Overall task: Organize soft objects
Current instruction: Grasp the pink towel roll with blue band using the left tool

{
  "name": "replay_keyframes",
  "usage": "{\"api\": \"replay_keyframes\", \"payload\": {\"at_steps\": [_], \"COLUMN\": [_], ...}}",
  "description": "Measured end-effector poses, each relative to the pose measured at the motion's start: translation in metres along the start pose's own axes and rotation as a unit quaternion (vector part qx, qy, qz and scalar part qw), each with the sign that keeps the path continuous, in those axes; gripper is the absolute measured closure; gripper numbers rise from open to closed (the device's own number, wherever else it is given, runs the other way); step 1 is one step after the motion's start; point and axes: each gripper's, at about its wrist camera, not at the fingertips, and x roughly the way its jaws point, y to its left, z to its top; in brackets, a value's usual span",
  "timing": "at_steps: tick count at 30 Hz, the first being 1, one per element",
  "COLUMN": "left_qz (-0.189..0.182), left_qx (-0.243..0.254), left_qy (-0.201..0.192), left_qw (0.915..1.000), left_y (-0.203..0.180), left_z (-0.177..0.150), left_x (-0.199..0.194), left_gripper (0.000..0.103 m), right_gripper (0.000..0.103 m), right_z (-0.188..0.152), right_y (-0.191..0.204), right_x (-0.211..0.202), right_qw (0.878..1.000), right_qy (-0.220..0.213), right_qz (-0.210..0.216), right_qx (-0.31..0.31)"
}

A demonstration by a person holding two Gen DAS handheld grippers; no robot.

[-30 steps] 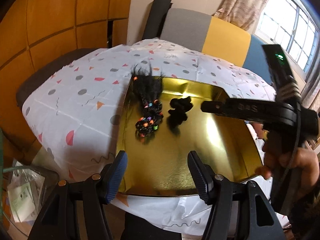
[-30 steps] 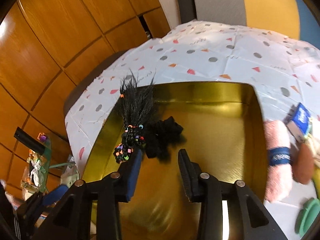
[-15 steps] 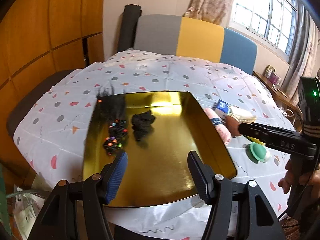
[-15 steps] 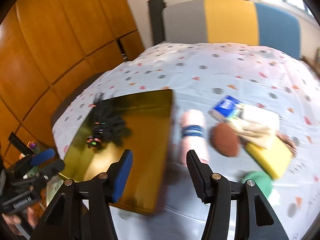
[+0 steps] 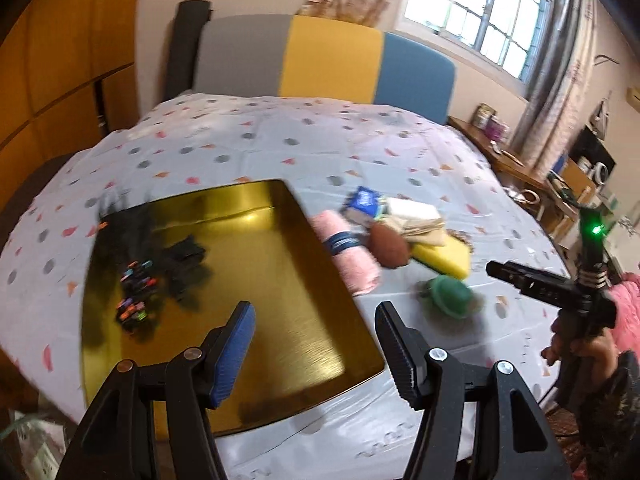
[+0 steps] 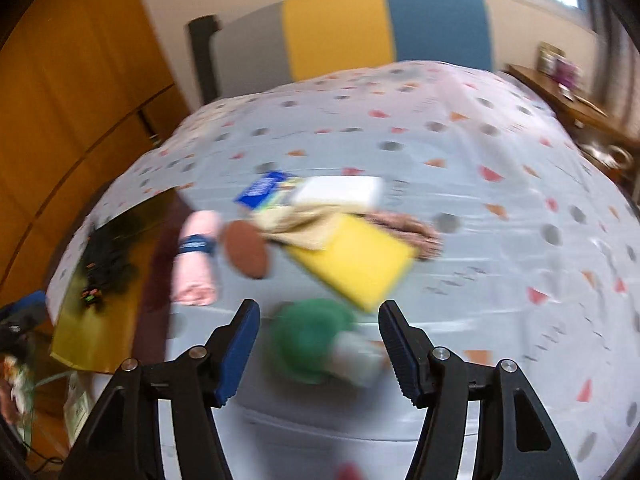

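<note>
A gold tray (image 5: 288,312) on the spotted tablecloth holds a black hair piece with coloured beads (image 5: 134,280) and a black scrunchie (image 5: 184,258). Right of the tray lie a rolled pink towel (image 5: 348,256), a brown pad (image 5: 389,245), a yellow sponge (image 5: 444,256), a green round object (image 5: 452,294), folded beige cloths (image 5: 416,216) and a blue packet (image 5: 362,200). My left gripper (image 5: 316,344) is open and empty over the tray's near edge. My right gripper (image 6: 318,346) is open and empty, with the green round object (image 6: 312,338) between and beyond its fingers. It also shows in the left wrist view (image 5: 540,284).
A grey, yellow and blue chair back (image 5: 320,64) stands behind the table. Wooden panels (image 5: 60,80) lie to the left. A wooden side table (image 5: 516,160) with clutter stands on the right. Bags (image 6: 24,384) lie on the floor at the left.
Both views have swung right, from the tray to the pile of soft things. My right gripper has left the tray and now hangs over the green round object, still open.
</note>
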Motion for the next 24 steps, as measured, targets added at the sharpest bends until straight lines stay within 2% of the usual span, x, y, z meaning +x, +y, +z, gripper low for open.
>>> {"api": "replay_keyframes", "payload": {"at_steps": [4, 7, 10, 14, 16, 19, 21, 24], "left_qz": [-0.025, -0.037, -0.054, -0.067, -0.064, -0.042, -0.042, -0.017], "left_qx": [0.004, 0.015, 0.01, -0.024, -0.045, -0.056, -0.061, -0.065], "left_qy": [0.018, 0.041, 0.079, 0.145, 0.169, 0.193, 0.213, 0.231], "left_qw": [0.9995, 0.9984, 0.9953, 0.9869, 0.9825, 0.9787, 0.9741, 0.9706], "left_y": [-0.02, -0.036, -0.047, -0.051, -0.049, -0.049, -0.049, -0.048], "left_z": [0.021, 0.035, 0.049, 0.065, 0.072, 0.079, 0.083, 0.086], "left_x": [0.02, 0.041, 0.07, 0.115, 0.134, 0.154, 0.167, 0.179], "left_gripper": [0.04, 0.04, 0.041, 0.042, 0.042, 0.042, 0.042, 0.042], "right_gripper": [0.04, 0.04, 0.04, 0.04, 0.04, 0.04, 0.04, 0.039], "right_z": [-0.008, -0.013, -0.008, -0.006, -0.006, -0.005, -0.004, -0.002], "right_y": [-0.038, -0.051, -0.051, -0.042, -0.04, -0.039, -0.041, -0.042], "right_x": [-0.002, 0.001, -0.001, -0.008, -0.009, -0.011, -0.013, -0.016], "right_qw": [0.999, 0.998, 0.998, 0.998, 0.998, 0.998, 0.998, 0.997], "right_qy": [-0.012, -0.009, -0.02, -0.035, -0.037, -0.042, -0.044, -0.049], "right_qz": [-0.009, -0.008, 0.004, 0.014, 0.018, 0.017, 0.022, 0.023], "right_qx": [0.042, 0.064, 0.068, 0.055, 0.05, 0.047, 0.051, 0.055]}}
